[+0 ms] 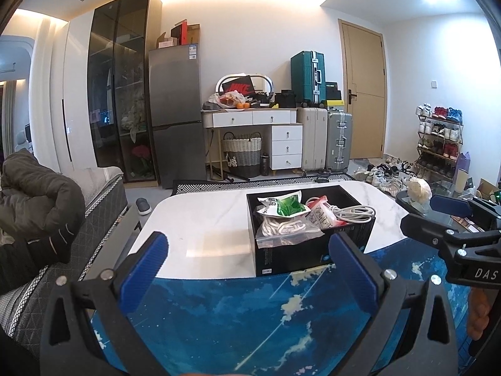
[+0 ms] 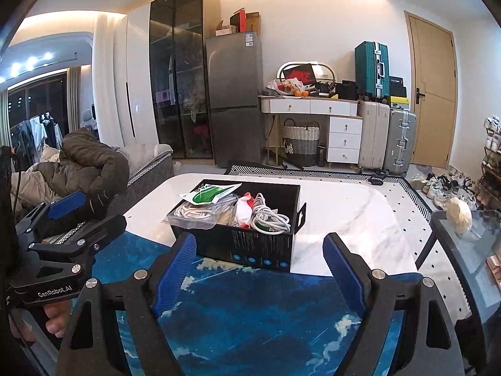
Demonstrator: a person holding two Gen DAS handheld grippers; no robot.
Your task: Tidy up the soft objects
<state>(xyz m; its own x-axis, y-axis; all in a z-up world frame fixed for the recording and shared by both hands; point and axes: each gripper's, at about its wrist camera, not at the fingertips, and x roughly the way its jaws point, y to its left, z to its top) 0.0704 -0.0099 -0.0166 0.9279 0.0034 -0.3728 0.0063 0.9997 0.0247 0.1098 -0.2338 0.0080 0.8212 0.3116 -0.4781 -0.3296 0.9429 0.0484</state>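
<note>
On a marble-topped table (image 2: 344, 206), a black box (image 1: 310, 250) holds the soft goods: a coiled white cable (image 2: 269, 216), a green-printed packet (image 1: 286, 203) and a clear bag of cord (image 1: 288, 228). Both the left gripper (image 1: 247, 269) and right gripper (image 2: 260, 269) hover released and empty over a blue mat (image 2: 250, 313), the box just beyond their fingertips. A clean lift likely means pinching the topmost item first.

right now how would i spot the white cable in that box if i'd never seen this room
Find the white marble table and the open black box at its near edge, partly on the blue mat. The coiled white cable fills the box's right end, bare and looped, unlike the plastic-bagged items beside it.
</note>
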